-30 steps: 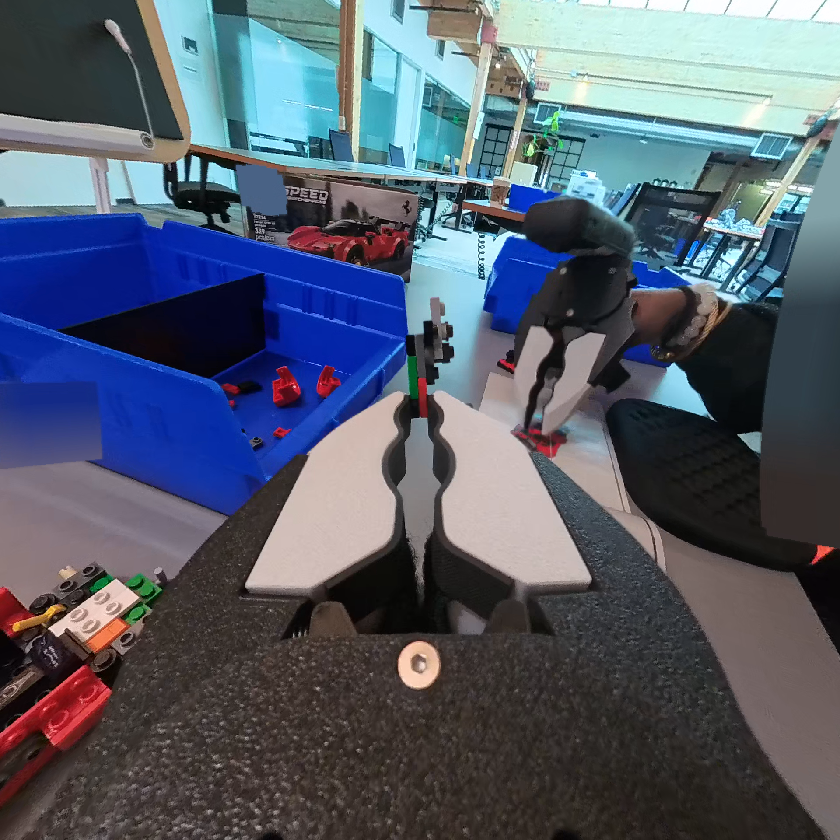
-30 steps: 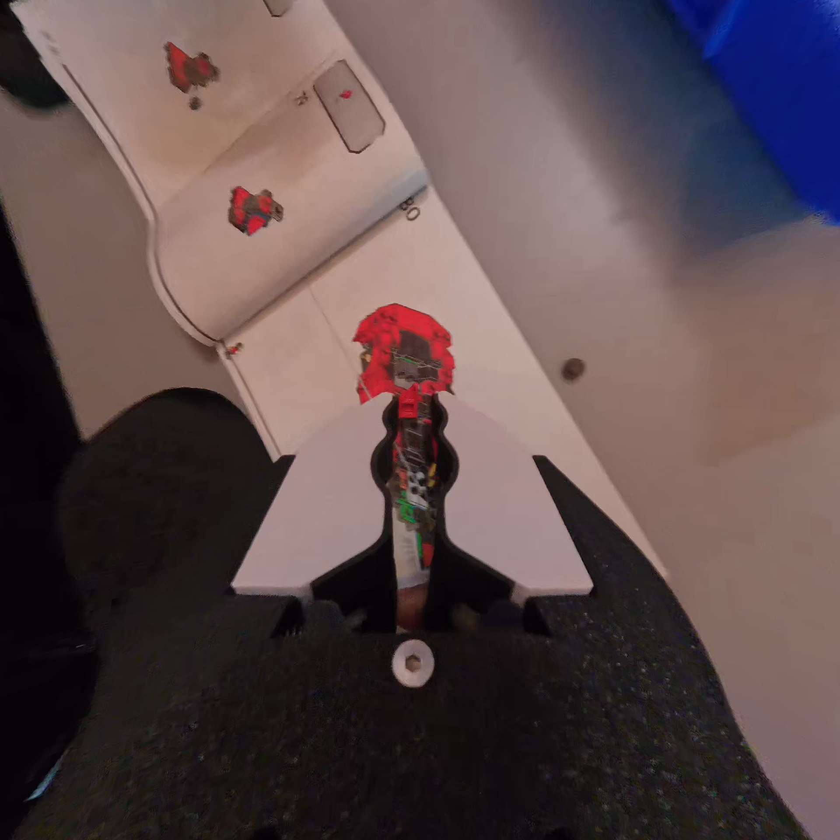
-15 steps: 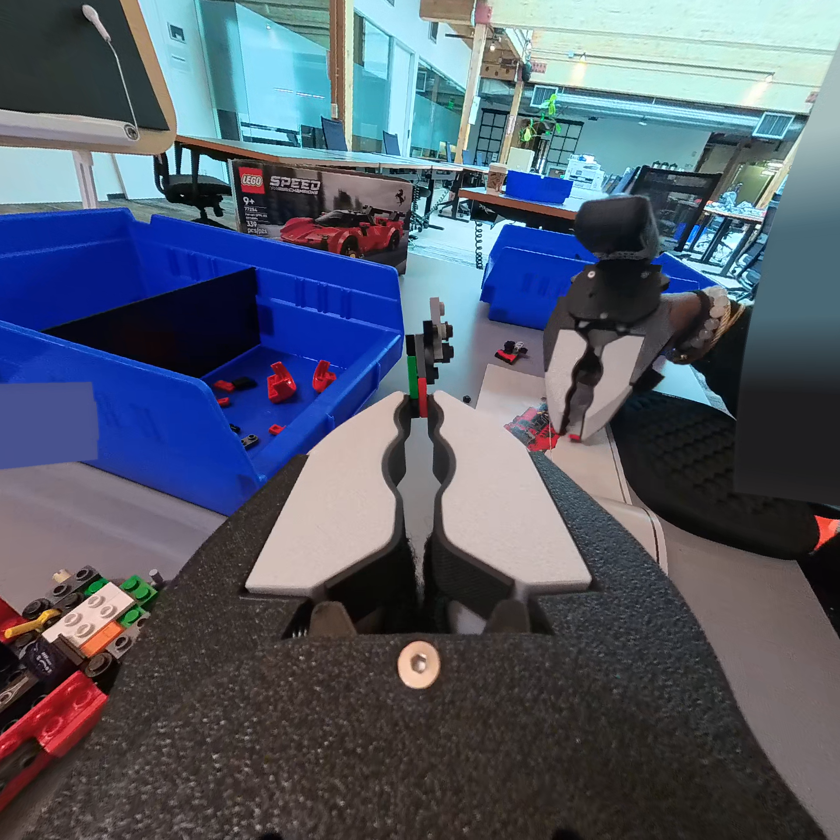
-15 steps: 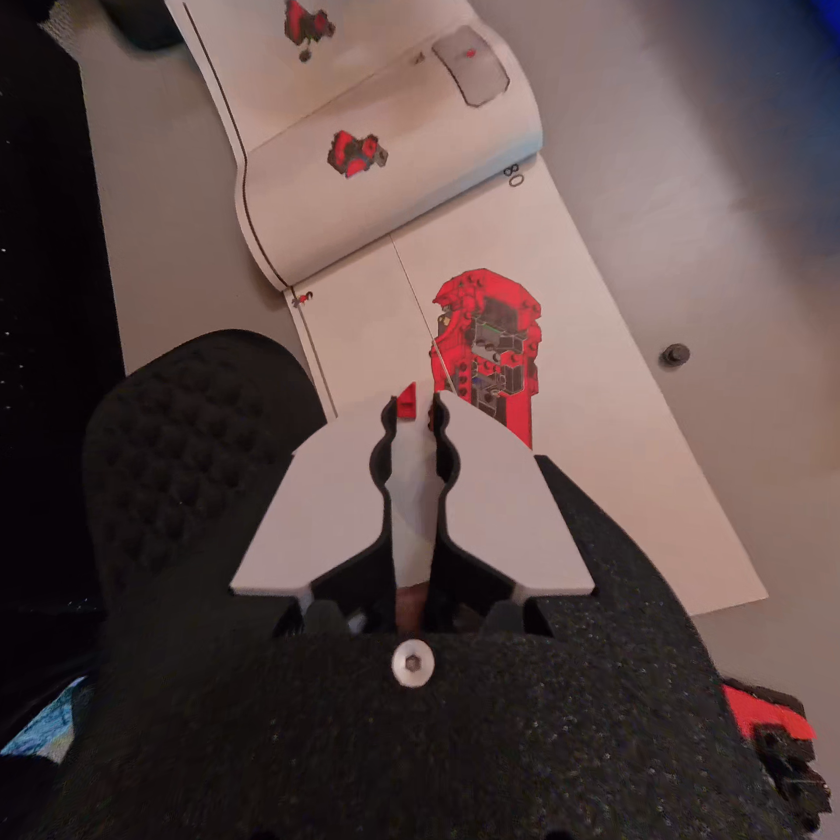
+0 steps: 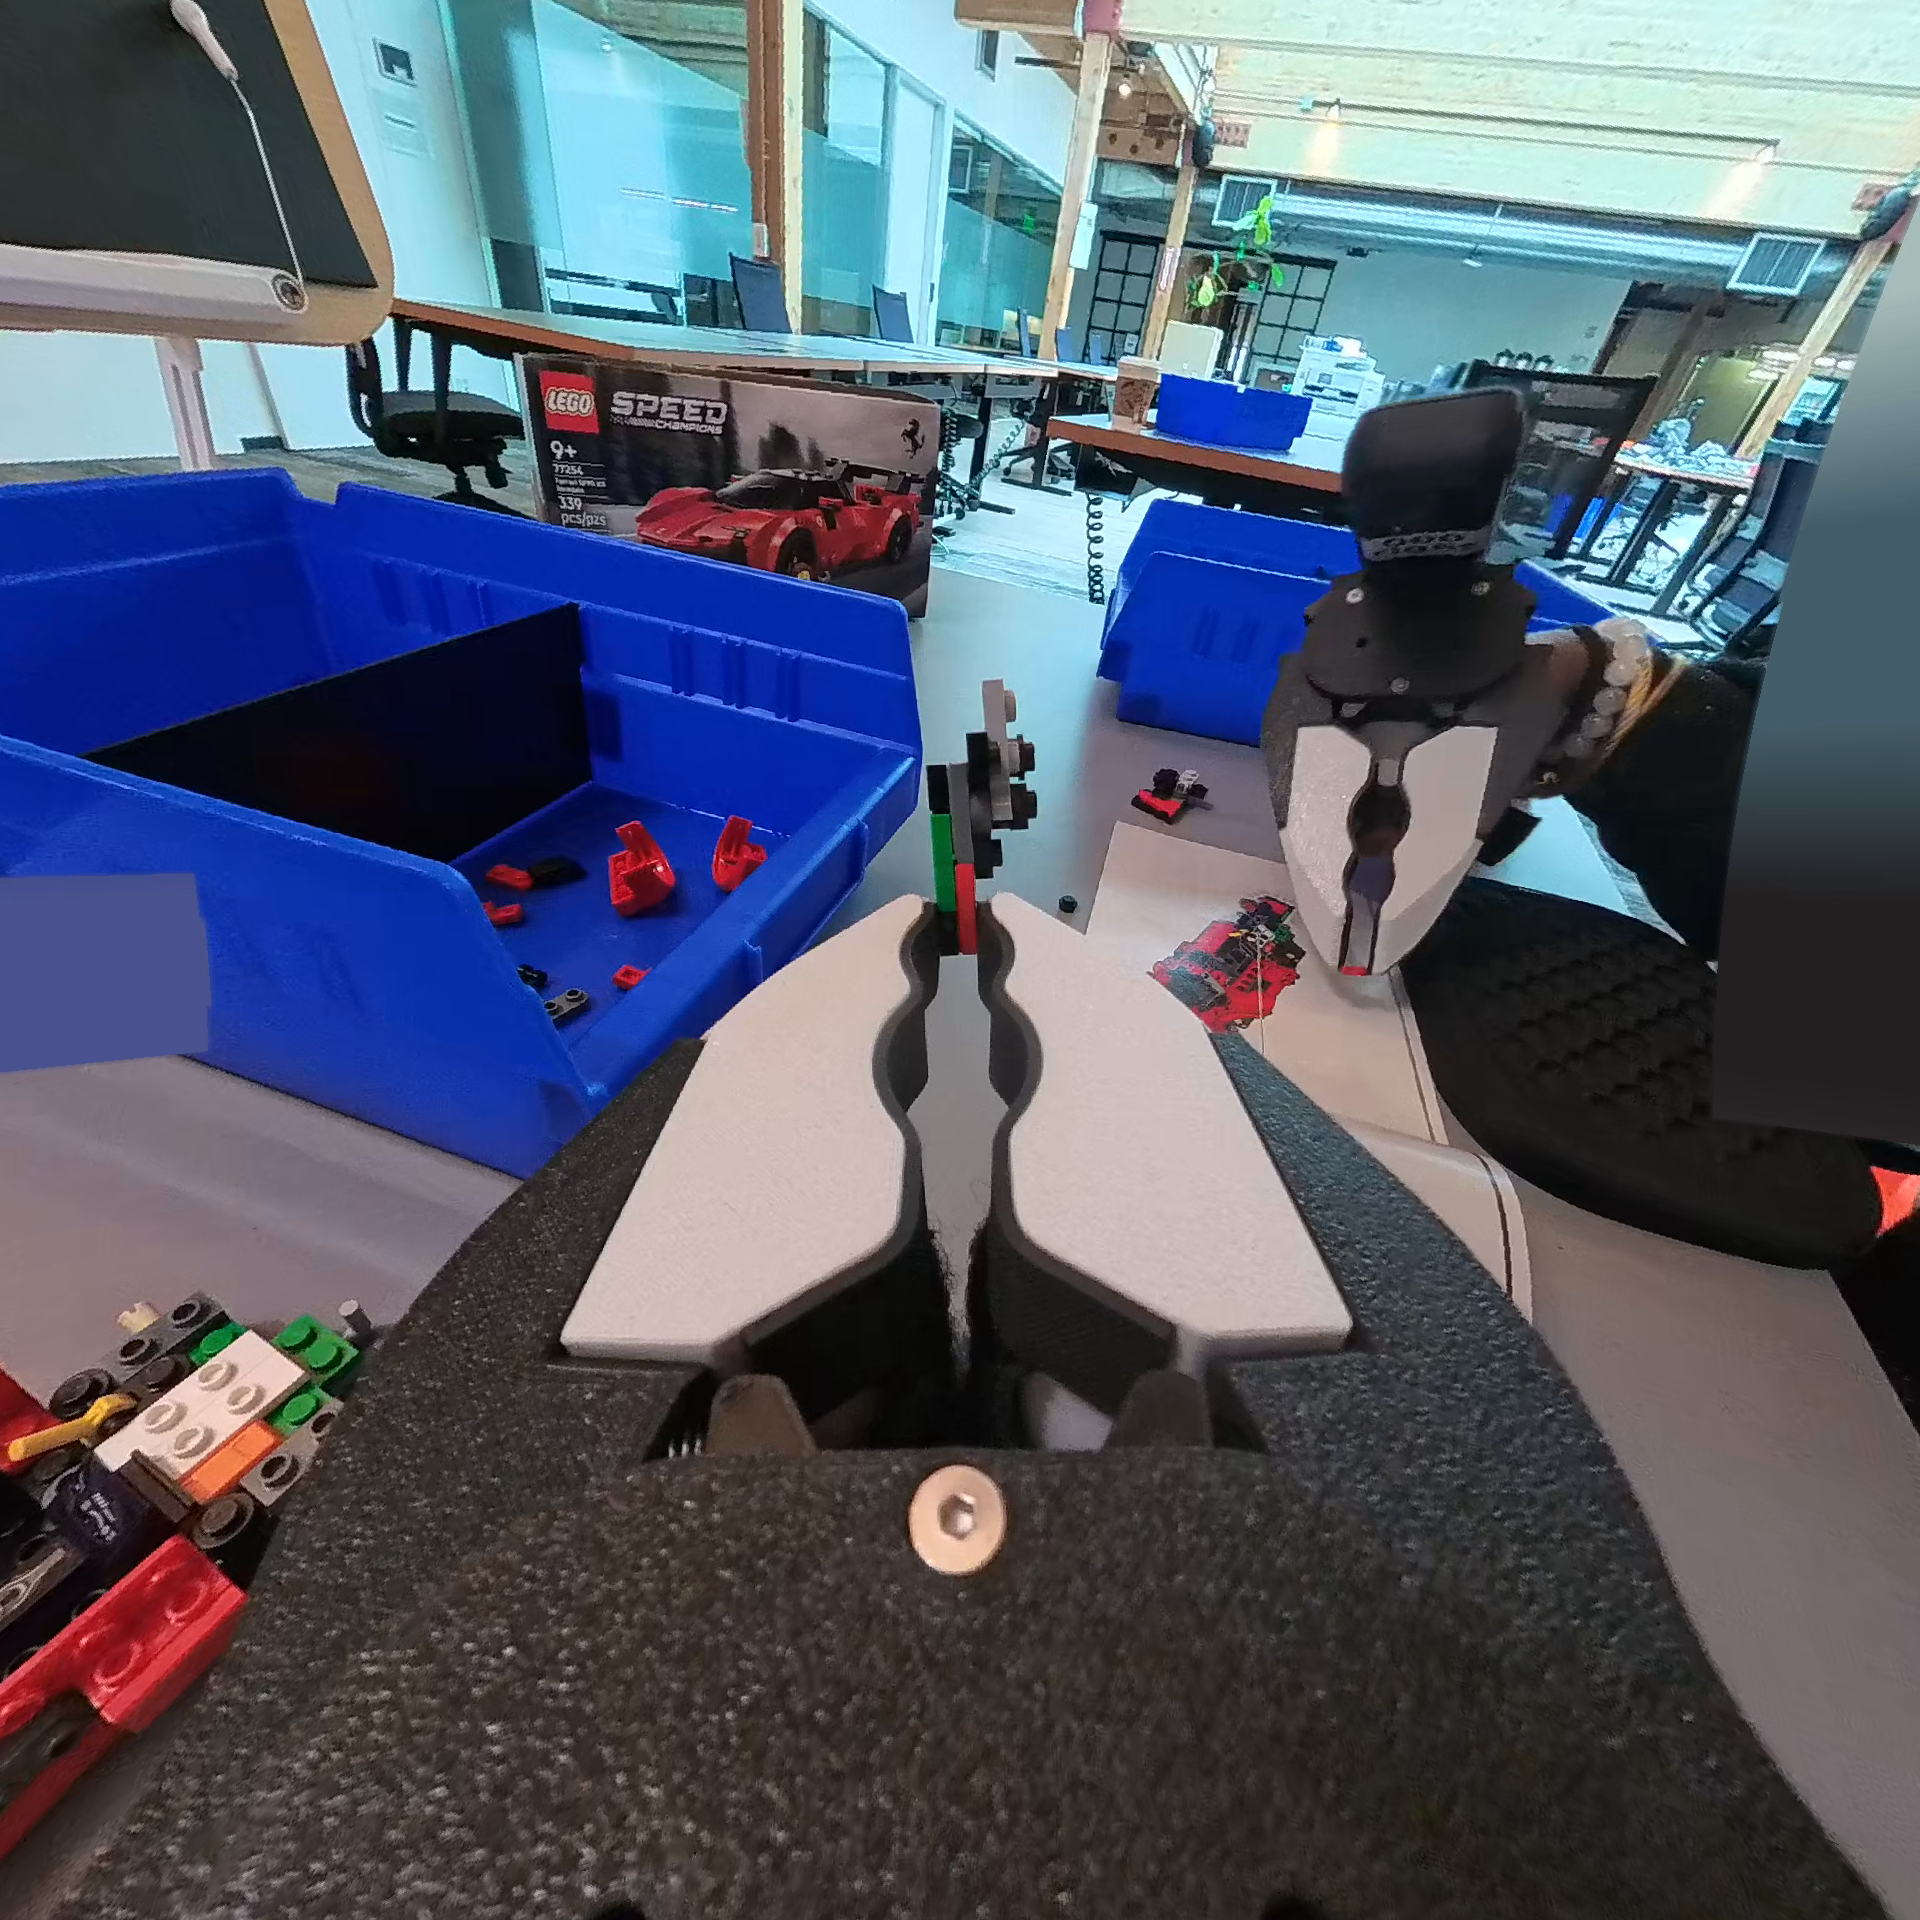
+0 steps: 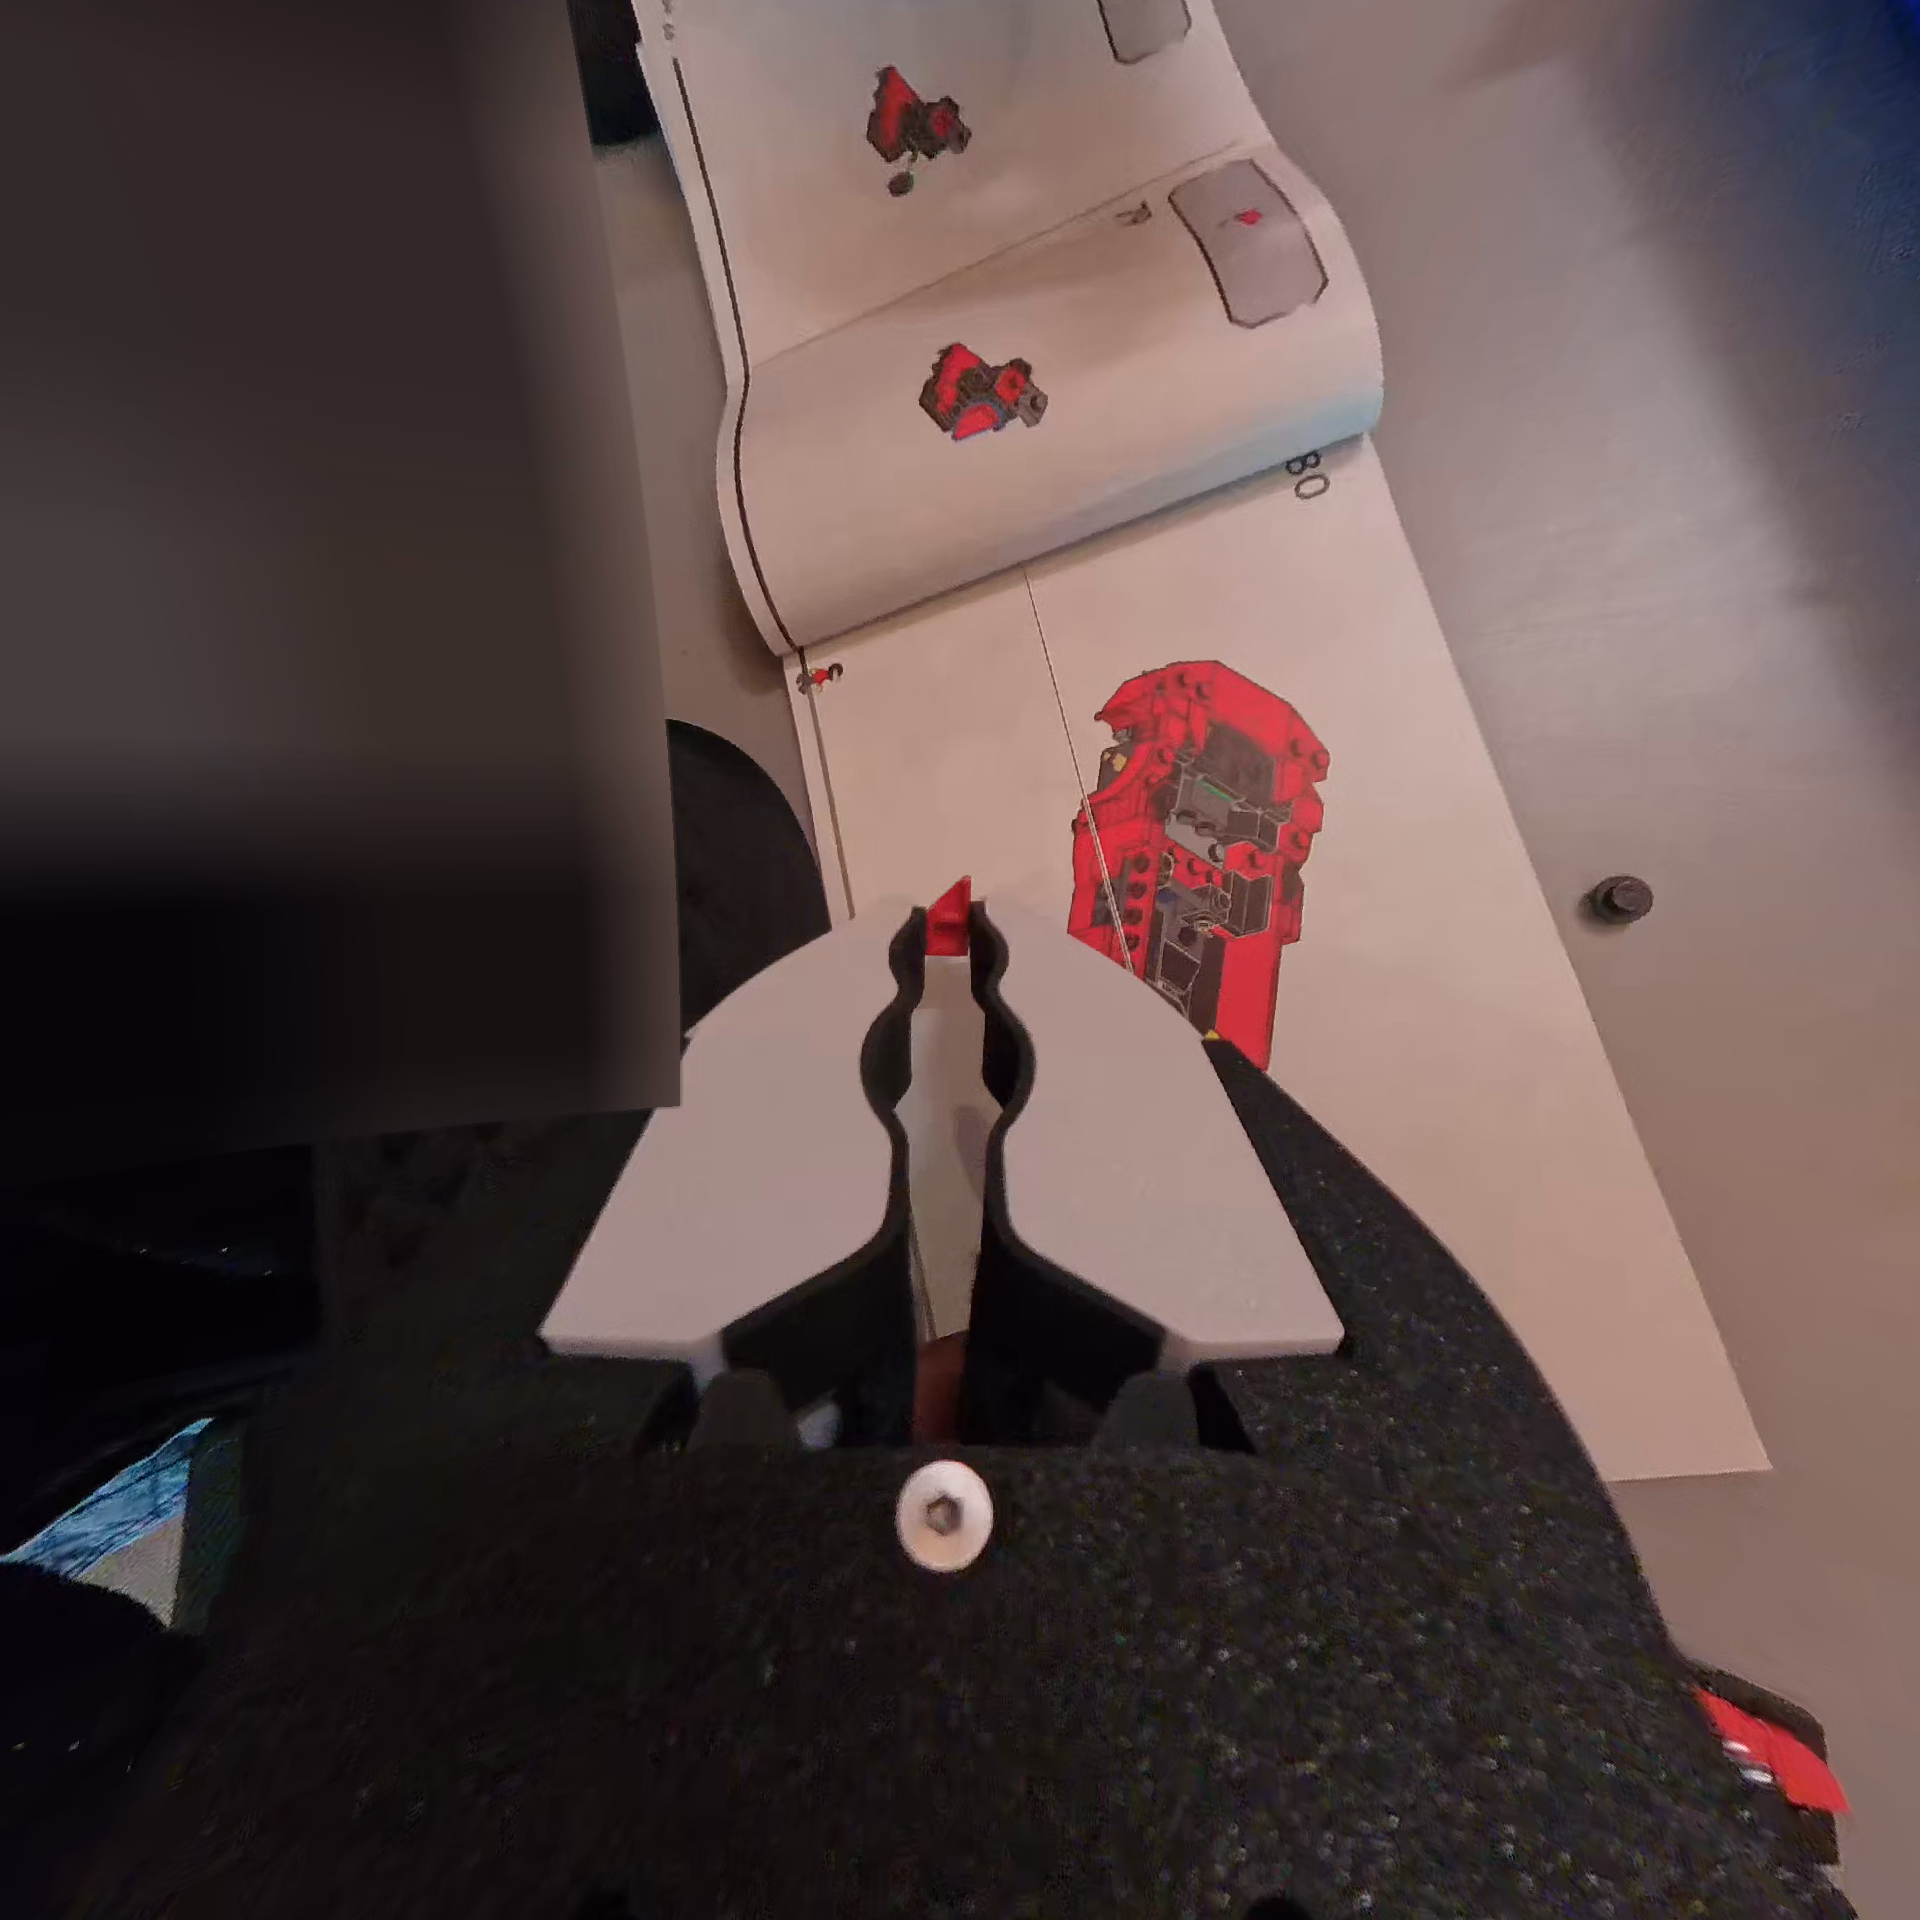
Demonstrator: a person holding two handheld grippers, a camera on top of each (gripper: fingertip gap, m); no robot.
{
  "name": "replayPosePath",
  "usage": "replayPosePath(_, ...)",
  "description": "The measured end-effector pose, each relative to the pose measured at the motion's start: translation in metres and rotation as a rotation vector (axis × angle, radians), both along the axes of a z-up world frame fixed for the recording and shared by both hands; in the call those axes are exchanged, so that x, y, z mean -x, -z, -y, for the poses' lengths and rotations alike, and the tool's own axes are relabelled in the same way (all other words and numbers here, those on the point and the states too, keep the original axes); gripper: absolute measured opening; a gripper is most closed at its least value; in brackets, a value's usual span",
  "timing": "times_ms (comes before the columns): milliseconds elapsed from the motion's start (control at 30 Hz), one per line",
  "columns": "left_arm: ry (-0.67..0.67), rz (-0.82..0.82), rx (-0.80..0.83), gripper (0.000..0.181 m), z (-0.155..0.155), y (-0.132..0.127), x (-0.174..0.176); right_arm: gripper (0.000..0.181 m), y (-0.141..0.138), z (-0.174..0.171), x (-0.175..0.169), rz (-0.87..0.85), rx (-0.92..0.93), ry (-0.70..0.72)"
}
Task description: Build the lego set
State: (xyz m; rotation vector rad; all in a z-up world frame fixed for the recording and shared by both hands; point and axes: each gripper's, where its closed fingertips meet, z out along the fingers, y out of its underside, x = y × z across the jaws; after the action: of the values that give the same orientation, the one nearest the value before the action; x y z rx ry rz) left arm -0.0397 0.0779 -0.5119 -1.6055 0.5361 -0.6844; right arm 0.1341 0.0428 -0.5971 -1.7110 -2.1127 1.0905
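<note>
My left gripper (image 5: 958, 920) is shut on a small upright lego stack (image 5: 977, 810) of black, green, red and grey pieces, held above the grey table. My right gripper (image 6: 948, 920) is shut on a tiny red lego piece (image 6: 949, 914) and hangs above the open instruction booklet (image 6: 1403, 1091). In the left wrist view the right gripper (image 5: 1356, 961) points down over the booklet (image 5: 1174, 883), right of my stack, the red piece (image 5: 1353, 968) at its tips. A partly built car (image 5: 125, 1455) lies at the lower left.
A blue bin (image 5: 312, 966) with loose red and black pieces stands at the left. The set's box (image 5: 727, 478) and more blue bins (image 5: 1195, 623) stand behind. A small sub-build (image 5: 1169, 795) and a black stud (image 6: 1621, 899) lie on the table. A black chair seat (image 5: 1590, 1070) is at right. My right fingertips sit around 20 cm from my left ones. The right gripper is farther from the partly built car (image 5: 125, 1455), some 30 cm, than the left, some 15 cm.
The right gripper has lifted off the booklet with the tiny red piece and drawn back to the right, higher above the page. The left gripper has held still with its stack.
</note>
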Motion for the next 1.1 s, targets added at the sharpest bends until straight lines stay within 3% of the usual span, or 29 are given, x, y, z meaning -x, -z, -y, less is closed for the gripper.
replayPosePath(200, 0.0, 0.002, 0.0, 0.006, 0.0, 0.0, 0.0, 0.009, -0.01, 0.01, 0.0, 0.014, 0.161, -0.055)
replayPosePath(300, 0.0, 0.002, 0.002, 0.006, 0.0, 0.001, 0.0, 0.023, 0.006, 0.0, -0.006, 0.124, 0.044, -0.056)
replayPosePath(433, 0.002, 0.002, 0.005, 0.006, 0.0, 0.001, 0.0, 0.043, 0.01, -0.016, -0.002, 0.125, -0.109, -0.062)
replayPosePath(567, 0.004, 0.0, 0.006, 0.006, -0.001, 0.002, 0.0, 0.039, 0.012, -0.04, -0.001, 0.141, -0.225, -0.012)
replayPosePath(667, 0.004, 0.001, 0.007, 0.006, -0.001, 0.002, 0.0, 0.017, 0.012, -0.059, 0.002, 0.115, -0.335, 0.031)
replayPosePath(700, 0.004, 0.002, 0.007, 0.006, -0.001, 0.002, 0.0, 0.009, 0.01, -0.06, 0.003, 0.09, -0.353, 0.024)
replayPosePath(867, 0.004, 0.001, 0.01, 0.006, -0.001, 0.002, 0.0, 0.008, -0.009, -0.05, 0.01, -0.074, -0.39, 0.018)
replayPosePath(1100, 0.0, -0.003, 0.014, 0.006, -0.001, 0.004, 0.0, 0.076, -0.01, -0.044, 0.014, -0.155, -0.427, 0.119)
